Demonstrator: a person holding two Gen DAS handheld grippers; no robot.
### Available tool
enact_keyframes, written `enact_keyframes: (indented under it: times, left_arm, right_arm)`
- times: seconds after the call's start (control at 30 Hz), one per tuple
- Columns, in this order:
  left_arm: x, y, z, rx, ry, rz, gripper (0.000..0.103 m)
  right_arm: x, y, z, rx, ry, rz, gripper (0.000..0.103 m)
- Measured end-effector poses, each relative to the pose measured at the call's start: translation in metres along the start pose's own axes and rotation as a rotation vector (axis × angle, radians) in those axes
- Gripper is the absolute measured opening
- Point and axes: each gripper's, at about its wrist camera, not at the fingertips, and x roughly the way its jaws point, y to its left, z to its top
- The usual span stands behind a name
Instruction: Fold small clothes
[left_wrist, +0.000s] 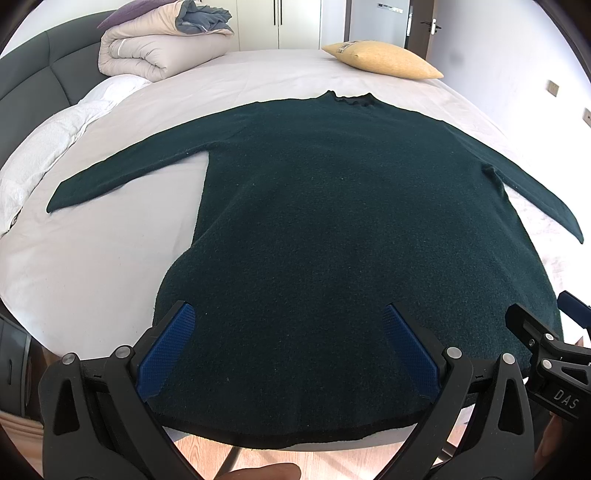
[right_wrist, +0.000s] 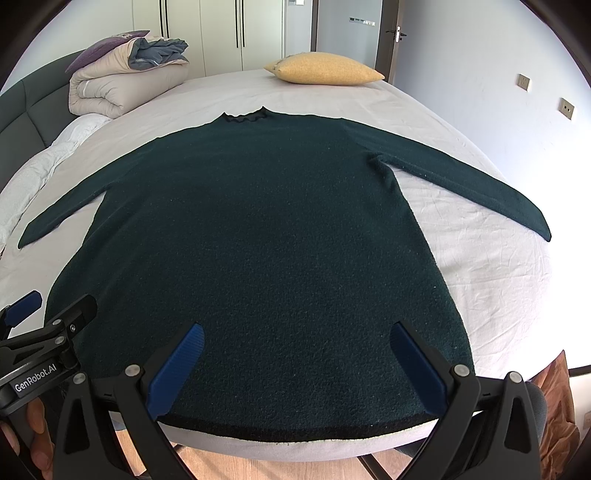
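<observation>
**Clerk:** Dark green knit, one item: sweater (left_wrist: 332, 229), long-sleeved, laid flat on the bed (left_wrist: 92, 258) with its front or back up, I cannot tell which; neckline at the far end, hem at the near edge of the mattress, black trim along the hem.

**Checker:** Sleeves?

**Clerk:** Both spread outward and angled toward the near side; one sleeve (left_wrist: 122, 177) lies on the pale sheet toward the headboard, the other sleeve (right_wrist: 472, 184) toward the wall; each cuff well apart from the body.

**Checker:** Tools?

**Clerk:** Two; left gripper (left_wrist: 288, 343), blue pads spread wide, over the hem area on the headboard side; right gripper (right_wrist: 295, 365), blue pads likewise spread wide, over the hem nearer the wall side; neither pinches any cloth; whether the fingertips touch the knit I cannot tell. Each gripper shows at the edge of the other's view, just beside it.

**Checker:** Other stock on the bed?

**Clerk:** Rolled duvet (right_wrist: 122, 85), beige with a grey lining, by the headboard (left_wrist: 33, 74); yellow cushion (right_wrist: 325, 68) at the far edge beyond the neckline; white quilt (left_wrist: 44, 155) bunched along the headboard side; all well apart from the sweater.
</observation>
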Motion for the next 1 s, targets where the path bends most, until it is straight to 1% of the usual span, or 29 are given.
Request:
enact_keyframes:
  times: [1.0]
  left_arm:
    - [0.0002,-0.0003,-0.0008,-0.001,0.002,-0.001,0.103]
  right_arm:
    - [-0.0001,-0.0009,-0.0025,0.002,0.003,0.002,0.103]
